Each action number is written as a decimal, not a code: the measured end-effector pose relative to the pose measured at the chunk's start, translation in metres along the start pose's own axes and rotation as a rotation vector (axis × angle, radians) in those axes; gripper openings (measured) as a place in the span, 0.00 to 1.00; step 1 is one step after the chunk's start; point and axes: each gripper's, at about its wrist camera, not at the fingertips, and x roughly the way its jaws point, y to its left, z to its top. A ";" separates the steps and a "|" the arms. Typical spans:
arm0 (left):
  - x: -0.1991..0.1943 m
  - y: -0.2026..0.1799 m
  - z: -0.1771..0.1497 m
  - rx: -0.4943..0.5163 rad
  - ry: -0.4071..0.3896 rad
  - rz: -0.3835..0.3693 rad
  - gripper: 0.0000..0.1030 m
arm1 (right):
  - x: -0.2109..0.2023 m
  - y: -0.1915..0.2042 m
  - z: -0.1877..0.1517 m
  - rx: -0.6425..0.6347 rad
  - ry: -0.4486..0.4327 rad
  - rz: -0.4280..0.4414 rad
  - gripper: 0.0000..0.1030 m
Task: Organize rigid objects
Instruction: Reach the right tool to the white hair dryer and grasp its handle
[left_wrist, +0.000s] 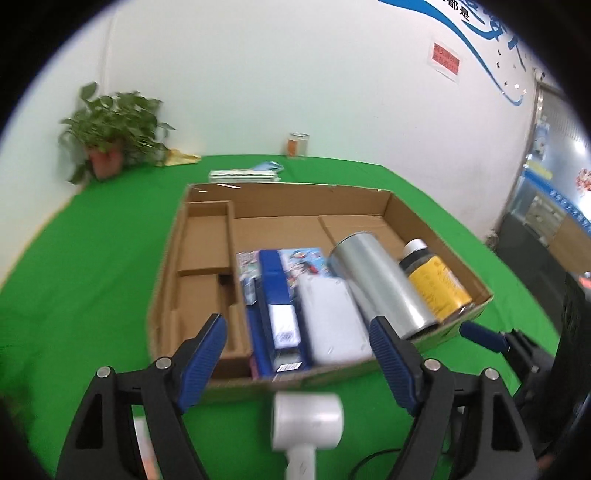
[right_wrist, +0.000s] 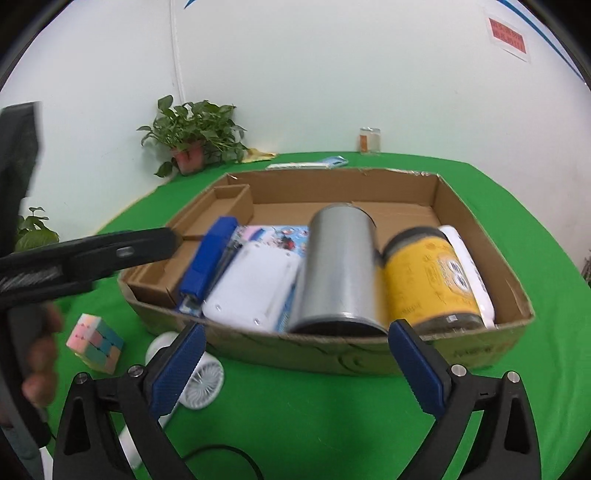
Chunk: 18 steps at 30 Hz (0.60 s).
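A shallow cardboard box (left_wrist: 439, 338) (right_wrist: 369, 360) sits on the green table. In it lie a silver cylinder (left_wrist: 380, 277) (right_wrist: 338, 266), a yellow-labelled jar (left_wrist: 436, 280) (right_wrist: 428, 280), a white device (left_wrist: 330, 325) (right_wrist: 251, 288), a blue stapler (left_wrist: 275, 291) (right_wrist: 208, 256) and a picture card (left_wrist: 303, 260). My left gripper (left_wrist: 297, 345) is open above the box's near edge, over a white hair dryer (left_wrist: 306, 424). My right gripper (right_wrist: 295, 356) is open and empty before the box's near wall.
A pastel cube (right_wrist: 95, 343) and a white handheld fan (right_wrist: 201, 384) lie on the table left of the box. A potted plant (left_wrist: 110, 136) (right_wrist: 192, 136), a glass jar (left_wrist: 297, 144) and flat packets (left_wrist: 243, 174) stand behind the box. The left gripper's arm (right_wrist: 85, 254) crosses the right wrist view.
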 end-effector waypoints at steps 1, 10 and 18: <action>-0.007 0.003 -0.009 -0.013 -0.008 0.015 0.67 | -0.003 -0.003 -0.003 0.004 0.000 0.019 0.75; -0.021 0.007 -0.039 -0.089 0.043 0.102 0.98 | -0.044 -0.005 -0.019 -0.013 -0.074 -0.009 1.00; 0.019 0.018 -0.077 -0.201 0.264 -0.025 0.99 | -0.072 -0.013 -0.034 -0.024 -0.045 0.017 0.99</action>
